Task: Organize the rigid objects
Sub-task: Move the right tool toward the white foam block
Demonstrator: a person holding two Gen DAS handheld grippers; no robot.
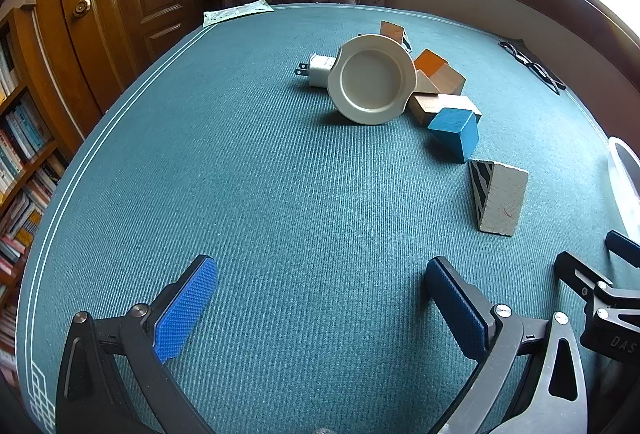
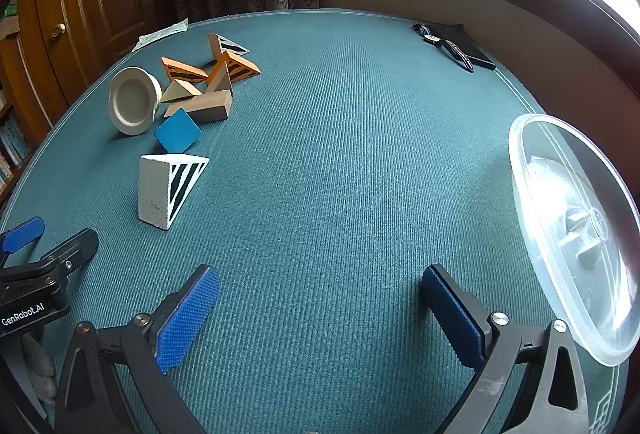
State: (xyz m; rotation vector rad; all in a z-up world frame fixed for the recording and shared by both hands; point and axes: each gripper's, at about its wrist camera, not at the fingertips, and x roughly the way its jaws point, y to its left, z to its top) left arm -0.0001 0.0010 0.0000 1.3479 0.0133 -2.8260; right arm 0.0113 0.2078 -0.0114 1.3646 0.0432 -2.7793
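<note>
A cream plate (image 1: 370,79) (image 2: 132,100) leans on its edge against a pile of wooden blocks (image 1: 438,82) (image 2: 208,82). A white plug adapter (image 1: 318,69) lies behind it. A blue cube (image 1: 456,132) (image 2: 177,132) and a white striped wedge (image 1: 498,196) (image 2: 168,188) lie nearer. A clear plastic bowl (image 2: 576,230) sits at the right of the right wrist view. My left gripper (image 1: 320,302) and right gripper (image 2: 320,310) are both open and empty, low over bare green cloth, short of the objects.
The table (image 1: 280,194) has a green cloth with white border lines. A black watch and flat case (image 2: 456,44) lie at the far right edge. A paper (image 1: 236,12) lies at the far left edge. A wooden door and bookshelves stand left.
</note>
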